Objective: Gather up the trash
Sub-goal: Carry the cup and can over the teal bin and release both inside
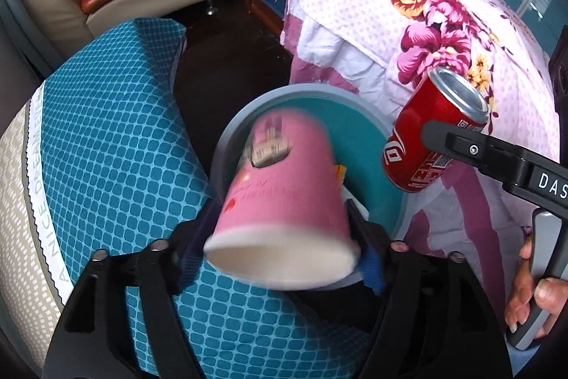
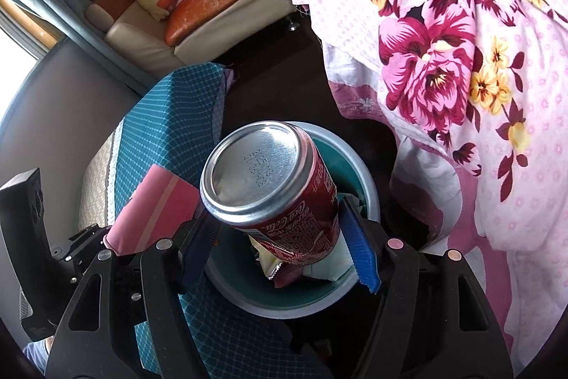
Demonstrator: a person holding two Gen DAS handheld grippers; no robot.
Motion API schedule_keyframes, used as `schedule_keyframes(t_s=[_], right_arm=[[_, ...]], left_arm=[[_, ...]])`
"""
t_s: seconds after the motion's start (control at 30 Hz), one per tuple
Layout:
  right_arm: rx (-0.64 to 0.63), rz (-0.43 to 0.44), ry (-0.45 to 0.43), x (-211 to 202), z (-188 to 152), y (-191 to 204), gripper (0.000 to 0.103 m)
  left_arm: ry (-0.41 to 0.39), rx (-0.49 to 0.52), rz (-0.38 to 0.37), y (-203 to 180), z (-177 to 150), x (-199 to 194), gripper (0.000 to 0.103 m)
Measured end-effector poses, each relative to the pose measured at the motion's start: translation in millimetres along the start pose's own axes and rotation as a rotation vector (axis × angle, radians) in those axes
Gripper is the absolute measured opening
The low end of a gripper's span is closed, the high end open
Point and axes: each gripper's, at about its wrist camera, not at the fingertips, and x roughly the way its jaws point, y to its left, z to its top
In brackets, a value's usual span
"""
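Observation:
My left gripper (image 1: 280, 254) has a pink paper cup (image 1: 284, 201) between its jaws, tilted bottom-first over the teal trash bin (image 1: 387, 162); the cup is motion-blurred, so the grip is unclear. The cup also shows in the right wrist view (image 2: 152, 212). My right gripper (image 2: 280, 237) is shut on a red cola can (image 2: 269, 180), held over the bin (image 2: 355, 166), which holds wrappers and paper scraps (image 2: 284, 269). The can (image 1: 429, 134) and right gripper also show at right in the left wrist view.
A blue checked cushion (image 1: 117, 144) lies left of the bin. A bed with a pink floral quilt (image 2: 461, 59) stands to the right. A sofa (image 2: 198, 23) with pillows stands at the back. Dark floor lies between them.

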Motion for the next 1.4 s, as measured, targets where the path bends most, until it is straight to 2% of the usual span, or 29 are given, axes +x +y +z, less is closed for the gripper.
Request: schedule_keyframes(t_s=[0.03,0.07,0.47,1.07,1.3,1.4], right_arm=[[0.001,-0.003,-0.001,-0.4,0.3,-0.7,0.064],[0.002,-0.003,-0.001,-0.1,-1.2,-1.6,0.064],[-0.015,-0.024,0.014,1.2,-1.0,5.3,0.064],[-0.043,-0.079,0.075,19.3,-1.8,30.9,0.064],[-0.034,-0.061,0.103,30.8,-1.9,35.4,0.064],[-0.042,-0.069,0.102,33.0,-4.2,39.2,0.070]], left_arm=[[-0.007,-0.004,0.005,0.7,-0.3,-0.7,0.087],[-0.016,-0.008,0.010,1.8,-0.8,-1.7,0.089],[0.015,-0.072,0.002,23.1,-12.9,-4.2,0.089],[-0.004,-0.133,0.002,60.7,-29.7,-11.5,0.089],[-0.004,-0.155,-0.001,73.4,-31.4,-13.5,0.089],[-0.005,-0.167,-0.004,78.5,-31.9,-14.5,0.089]])
